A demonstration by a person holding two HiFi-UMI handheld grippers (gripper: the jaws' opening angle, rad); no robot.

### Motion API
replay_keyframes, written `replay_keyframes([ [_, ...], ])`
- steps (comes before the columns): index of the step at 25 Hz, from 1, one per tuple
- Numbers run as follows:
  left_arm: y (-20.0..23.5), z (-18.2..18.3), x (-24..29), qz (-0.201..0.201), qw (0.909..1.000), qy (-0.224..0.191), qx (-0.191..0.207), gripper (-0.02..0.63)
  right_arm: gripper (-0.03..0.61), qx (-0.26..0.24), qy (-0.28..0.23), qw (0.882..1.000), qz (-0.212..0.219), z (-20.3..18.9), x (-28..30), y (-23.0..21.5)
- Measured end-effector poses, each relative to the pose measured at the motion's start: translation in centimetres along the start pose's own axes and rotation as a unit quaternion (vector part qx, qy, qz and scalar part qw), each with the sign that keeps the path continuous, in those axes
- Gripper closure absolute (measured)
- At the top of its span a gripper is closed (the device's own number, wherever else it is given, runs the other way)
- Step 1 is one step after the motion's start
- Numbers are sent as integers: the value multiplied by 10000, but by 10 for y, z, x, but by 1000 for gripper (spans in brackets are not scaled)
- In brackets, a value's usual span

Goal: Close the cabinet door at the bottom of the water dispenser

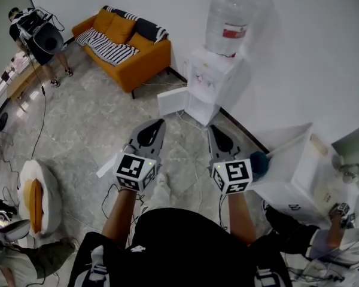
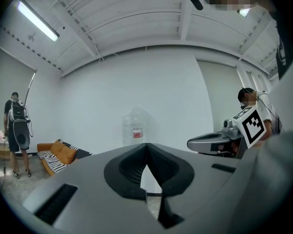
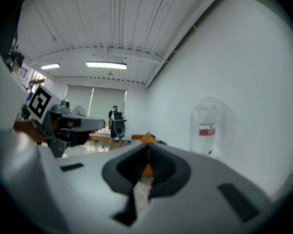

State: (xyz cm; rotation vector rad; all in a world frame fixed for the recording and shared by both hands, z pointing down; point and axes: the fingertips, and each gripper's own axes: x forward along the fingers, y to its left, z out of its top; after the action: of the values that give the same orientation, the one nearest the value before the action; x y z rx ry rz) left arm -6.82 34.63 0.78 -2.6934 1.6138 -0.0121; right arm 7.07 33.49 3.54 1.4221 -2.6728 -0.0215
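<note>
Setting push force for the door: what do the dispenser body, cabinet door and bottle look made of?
Dispenser body: white and smooth, probably moulded plastic, possibly painted metal.
Cabinet door: same flat white finish on a thin panel, likely plastic.
Bottle: translucent with a slight sheen, so clear plastic.

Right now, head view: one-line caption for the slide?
Left gripper and right gripper, both shut, point toward the water dispenser, whose bottom cabinet door stands open.

In the upper left of the head view, an orange fabric sofa point(image 1: 145, 57) stands by the white wall, with a black-and-white striped blanket point(image 1: 105, 43) draped over its seat. Left of it stands a person carrying dark equipment point(image 1: 39, 37). A round white-and-yellow floor cushion point(image 1: 39, 196) lies at the left edge.
</note>
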Motion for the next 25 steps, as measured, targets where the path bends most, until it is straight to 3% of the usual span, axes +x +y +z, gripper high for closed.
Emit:
replay_keyframes([
  [25,184,0,135,-430,9987,132,-228,603,545,-117,138,9990,-405,35,224,-33],
])
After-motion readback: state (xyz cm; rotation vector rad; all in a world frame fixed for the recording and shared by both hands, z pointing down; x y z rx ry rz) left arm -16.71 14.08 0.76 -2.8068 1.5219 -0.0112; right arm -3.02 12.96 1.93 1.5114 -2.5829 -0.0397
